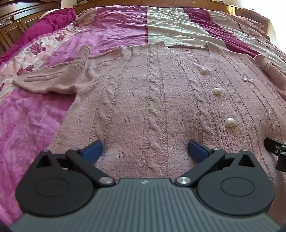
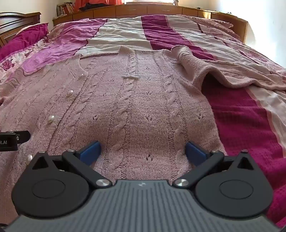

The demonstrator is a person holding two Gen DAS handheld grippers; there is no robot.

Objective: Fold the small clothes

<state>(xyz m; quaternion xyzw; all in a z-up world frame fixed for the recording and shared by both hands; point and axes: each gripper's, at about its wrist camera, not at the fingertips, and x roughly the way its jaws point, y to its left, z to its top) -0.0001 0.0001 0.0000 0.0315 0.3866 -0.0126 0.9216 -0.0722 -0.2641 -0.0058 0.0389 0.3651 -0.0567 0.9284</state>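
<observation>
A pink cable-knit cardigan (image 1: 152, 92) with pearl buttons (image 1: 229, 122) lies flat and face up on the bed. It also shows in the right wrist view (image 2: 135, 107). My left gripper (image 1: 144, 149) is open, low over the hem on the cardigan's left half, blue pads apart. My right gripper (image 2: 143, 150) is open, low over the hem on the right half. The left sleeve (image 1: 51, 78) spreads out to the left. The right sleeve (image 2: 223, 71) lies rumpled to the right. Each gripper shows at the edge of the other's view (image 1: 276, 151) (image 2: 12, 139).
The bed has a pink, magenta and cream striped cover (image 1: 178, 23) (image 2: 241, 116). A magenta pillow (image 1: 48, 23) lies at the far left. A wooden headboard (image 2: 16, 23) and wooden cabinets (image 2: 143, 9) stand behind the bed.
</observation>
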